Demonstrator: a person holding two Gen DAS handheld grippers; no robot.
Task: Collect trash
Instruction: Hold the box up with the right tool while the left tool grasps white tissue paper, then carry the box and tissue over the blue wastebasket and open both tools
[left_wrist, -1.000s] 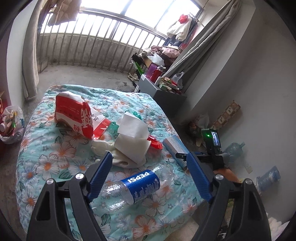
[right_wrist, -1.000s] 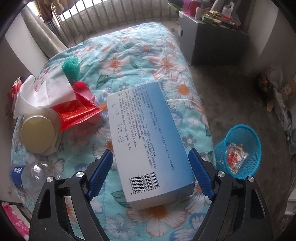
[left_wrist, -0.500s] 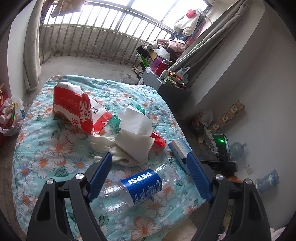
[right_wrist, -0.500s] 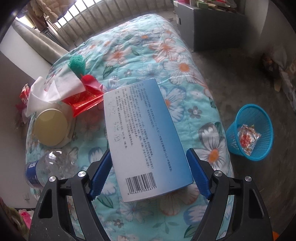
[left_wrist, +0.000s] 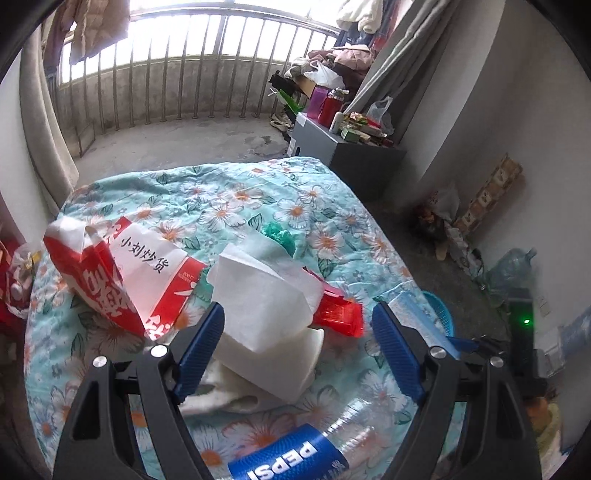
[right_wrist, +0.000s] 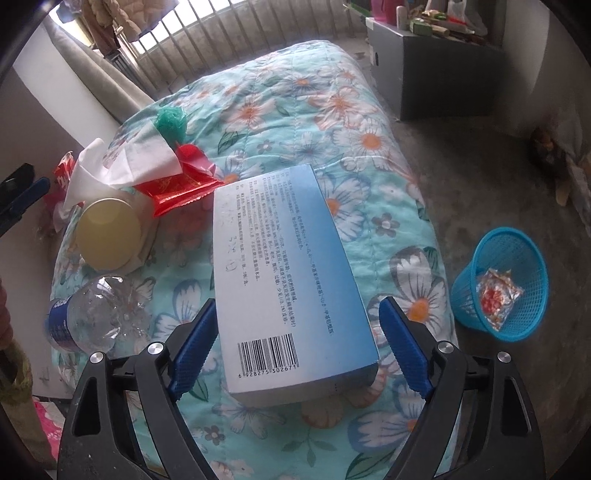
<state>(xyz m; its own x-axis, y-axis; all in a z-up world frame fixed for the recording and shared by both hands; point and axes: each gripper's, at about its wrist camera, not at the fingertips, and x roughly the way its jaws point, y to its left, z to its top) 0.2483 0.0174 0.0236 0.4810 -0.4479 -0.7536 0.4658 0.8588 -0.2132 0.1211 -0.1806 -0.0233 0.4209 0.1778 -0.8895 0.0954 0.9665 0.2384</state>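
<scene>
Trash lies on a floral quilt (right_wrist: 332, 110). My right gripper (right_wrist: 299, 347) is open, its jaws astride the near end of a blue-white carton with a barcode (right_wrist: 284, 266). My left gripper (left_wrist: 299, 347) is open and empty above white tissue paper (left_wrist: 266, 306), with a clear Pepsi bottle (left_wrist: 295, 461) just below it. A red-white paper bag (left_wrist: 110, 273), a red wrapper (left_wrist: 336, 314) and a green crumpled bag (left_wrist: 277, 232) lie around the tissue. A blue mesh basket (right_wrist: 502, 284) on the floor holds one foil wrapper.
A round yellow lid (right_wrist: 107, 232) sits by the tissue in the right wrist view. A grey cabinet (left_wrist: 343, 155) with clutter stands beyond the bed. Balcony railing (left_wrist: 184, 74), curtains and a water jug (left_wrist: 513, 269) ring the room.
My left gripper moved forward and lower over the tissue; the bottle slid to the bottom of its view. My right gripper stayed open around the carton, shifting slightly.
</scene>
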